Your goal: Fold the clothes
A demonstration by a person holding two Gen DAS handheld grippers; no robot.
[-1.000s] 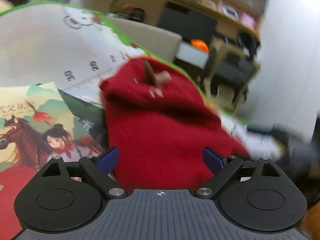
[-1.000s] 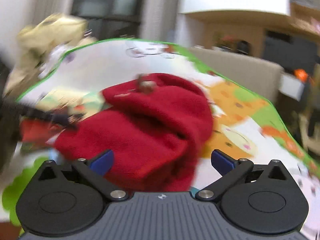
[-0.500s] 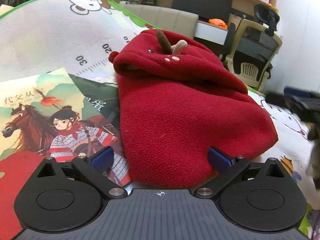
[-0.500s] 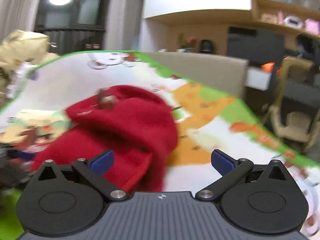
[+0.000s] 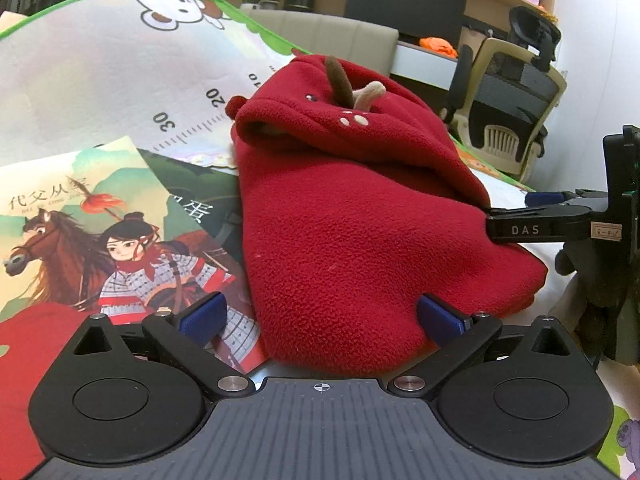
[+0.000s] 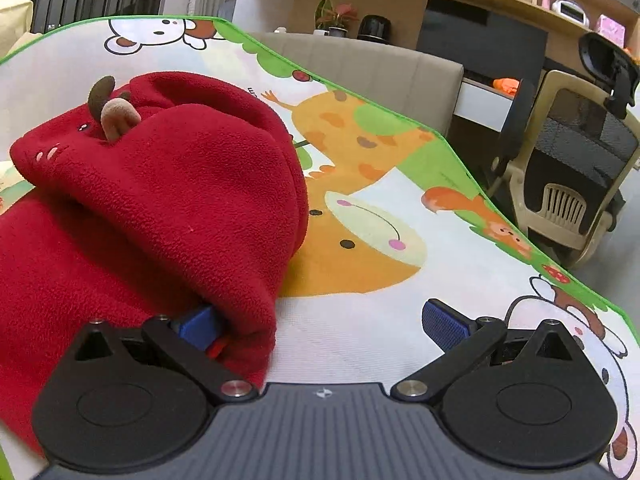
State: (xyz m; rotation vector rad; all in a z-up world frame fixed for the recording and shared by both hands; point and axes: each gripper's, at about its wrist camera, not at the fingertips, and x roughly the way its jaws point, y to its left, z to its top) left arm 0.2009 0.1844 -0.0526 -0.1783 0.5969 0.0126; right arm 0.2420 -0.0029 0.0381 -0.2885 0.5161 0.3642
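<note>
red fleece (image 5: 360, 220) blocking left, play mat (image 6: 400, 300) open right

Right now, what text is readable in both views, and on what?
"DAS": side of the right gripper.
"30", "20", "10": ruler print on the play mat.
"代父从": picture book cover; last character and small line beneath unreadable.
"蛋": darker book under the red fleece hoodie.

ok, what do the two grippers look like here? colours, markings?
Both match: a ribbed grey body with a small crosshair mark, two round black plates, black link arms with silver pins, blue finger pads. That holds for the left gripper and the right gripper. Seen side-on, the right one's arm reads "DAS".
</note>
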